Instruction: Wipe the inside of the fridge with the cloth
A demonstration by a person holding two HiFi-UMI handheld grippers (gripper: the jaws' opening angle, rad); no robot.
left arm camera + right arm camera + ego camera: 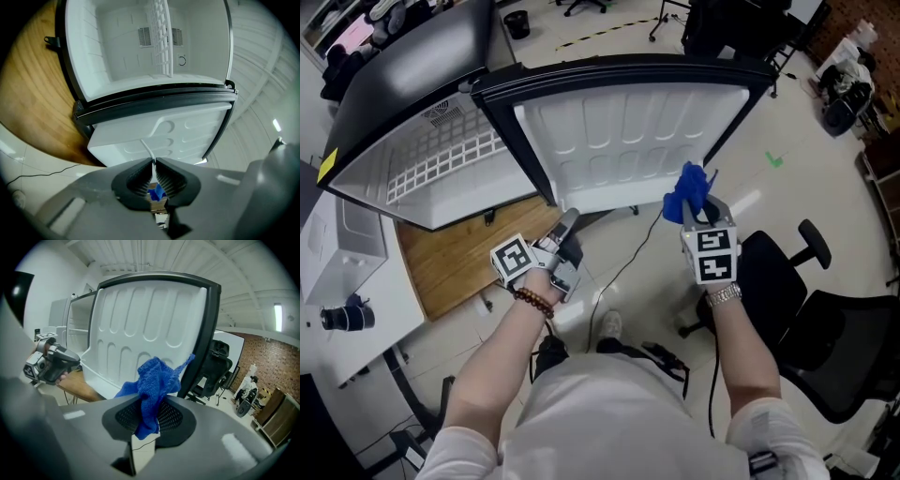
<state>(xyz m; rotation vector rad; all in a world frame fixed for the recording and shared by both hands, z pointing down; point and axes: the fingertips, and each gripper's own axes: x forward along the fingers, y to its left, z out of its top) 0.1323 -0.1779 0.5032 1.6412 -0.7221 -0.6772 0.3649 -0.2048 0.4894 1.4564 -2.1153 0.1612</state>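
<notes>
1. The fridge (394, 89) stands with its white inside (122, 51) exposed and a wire shelf (159, 37) in it. Nothing touches the inside, so by my reading the wiping itself is all left to do.
2. The door (628, 131) is swung wide open, its moulded liner facing the person. The opening step looks done.
3. The wooden table (459, 258) carries the fridge and is bare in front of it.
4. The right tool (701, 214) is in front of the door's outer edge, clear of the liner, its jaws pinching the cloth.
5. The left tool (570, 223) points at the door's lower corner with its jaws pressed together. A thin white strand rises from their tips. I cannot tell whether they nip it.
6. The blue cloth (154, 378) bunches up out of the right tool's jaws, apart from both door and fridge. It must go past the door into the fridge.
</notes>
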